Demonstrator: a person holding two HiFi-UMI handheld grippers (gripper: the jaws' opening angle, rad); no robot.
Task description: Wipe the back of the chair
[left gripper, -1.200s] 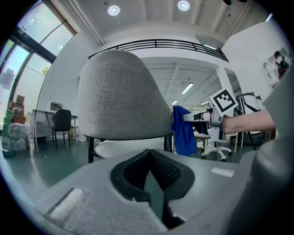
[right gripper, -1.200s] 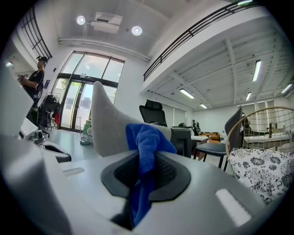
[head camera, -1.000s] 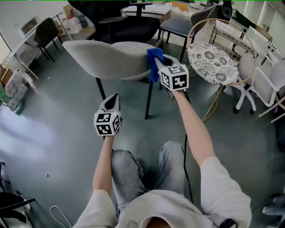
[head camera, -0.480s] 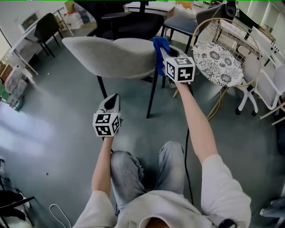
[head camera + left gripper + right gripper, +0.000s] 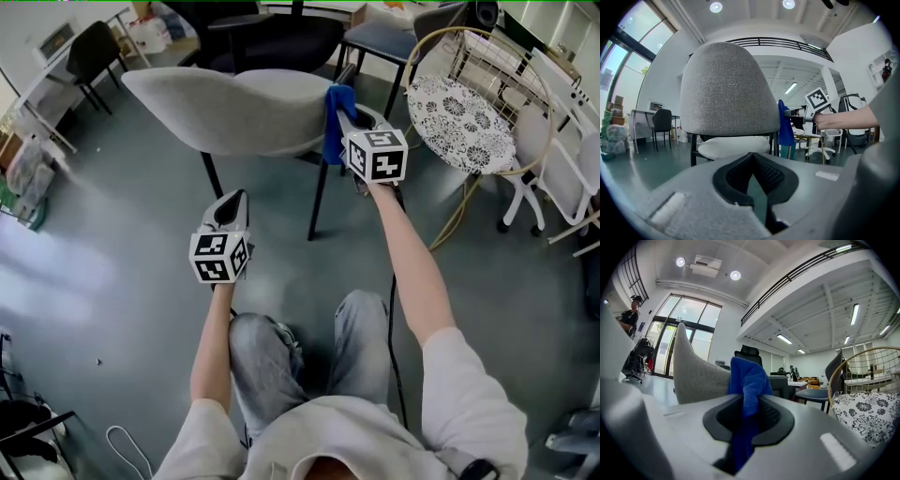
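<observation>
Head view: a grey fabric-covered chair back [image 5: 234,108] is seen ahead of both grippers, its long axis running left to right. The right gripper [image 5: 341,114] is held at the right edge of the chair back. In the right gripper view its fingers are clamped on a bunched blue cloth [image 5: 746,380], which is set at that edge; contact with the fabric cannot be confirmed. The left gripper [image 5: 234,201] is held low, well short of the chair back and below its middle. Its fingers are drawn together and nothing is held. The unwiped length is judged to lie leftward of the cloth, so a stroke along the chair back toward its left edge is expected. The right gripper is clearly the nearer.
</observation>
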